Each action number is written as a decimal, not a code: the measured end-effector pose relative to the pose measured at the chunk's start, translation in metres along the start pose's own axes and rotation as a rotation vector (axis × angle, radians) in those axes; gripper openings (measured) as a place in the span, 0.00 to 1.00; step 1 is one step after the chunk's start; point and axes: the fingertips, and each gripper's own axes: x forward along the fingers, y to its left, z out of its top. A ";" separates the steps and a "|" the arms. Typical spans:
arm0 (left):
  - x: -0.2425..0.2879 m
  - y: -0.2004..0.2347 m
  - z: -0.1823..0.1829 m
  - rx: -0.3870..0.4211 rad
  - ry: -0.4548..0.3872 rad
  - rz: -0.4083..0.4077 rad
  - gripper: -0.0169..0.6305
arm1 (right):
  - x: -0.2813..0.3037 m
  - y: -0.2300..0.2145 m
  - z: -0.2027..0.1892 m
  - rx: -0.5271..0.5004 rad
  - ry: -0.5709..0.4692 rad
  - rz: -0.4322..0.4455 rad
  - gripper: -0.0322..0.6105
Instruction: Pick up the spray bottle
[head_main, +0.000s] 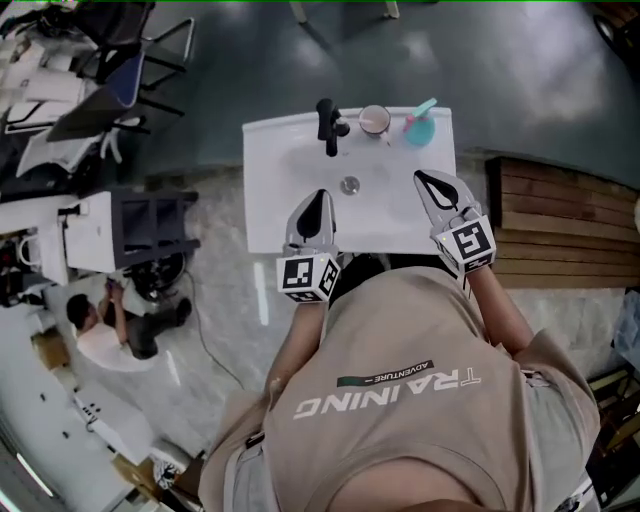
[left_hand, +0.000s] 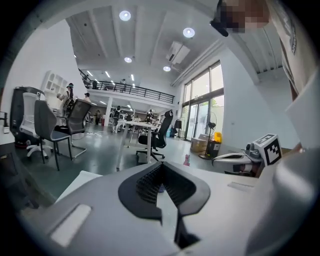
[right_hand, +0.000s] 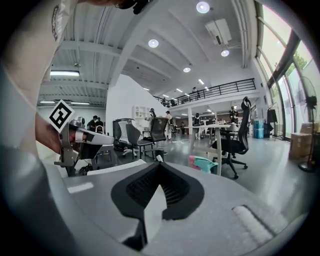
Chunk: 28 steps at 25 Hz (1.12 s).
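A grey floor (head_main: 260, 60) lay beyond the sink, and a slatted wooden bench (head_main: 560, 220) stood just beside the sink's right side. The person (head_main: 400, 400) stood at the sink's near edge, holding both tools out over it. The white sink (head_main: 270, 180) had its drain (head_main: 350, 184) near the middle of the basin.

The left hand-held gripper (head_main: 318, 195) hung over the near left part of the sink, short of the drain. In its own view its jaws (left_hand: 162, 165) were closed tip to tip, with nothing between them. The right hand-held gripper (head_main: 420, 177) hung over the near right part of the sink. Its jaws (right_hand: 159, 165) were likewise pressed together and empty.

A black faucet (head_main: 328, 125) rose from the middle of the sink's far rim. A round cup (head_main: 375, 120) sat on that rim a little to its right.

The teal spray bottle (head_main: 420, 125) with its pink top sat at the sink's far right corner. It was well apart from both tools, and in the right gripper view it showed just beyond the closed tips (right_hand: 202, 162).
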 end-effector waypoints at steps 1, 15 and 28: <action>0.006 -0.002 0.003 0.008 0.000 -0.026 0.05 | -0.002 -0.006 -0.001 0.004 0.006 -0.025 0.05; 0.053 0.011 0.021 0.042 -0.007 -0.199 0.05 | 0.009 -0.067 0.019 0.008 0.022 -0.269 0.05; 0.056 0.033 0.021 0.012 0.036 -0.138 0.05 | 0.067 -0.122 -0.045 0.045 0.207 -0.234 0.28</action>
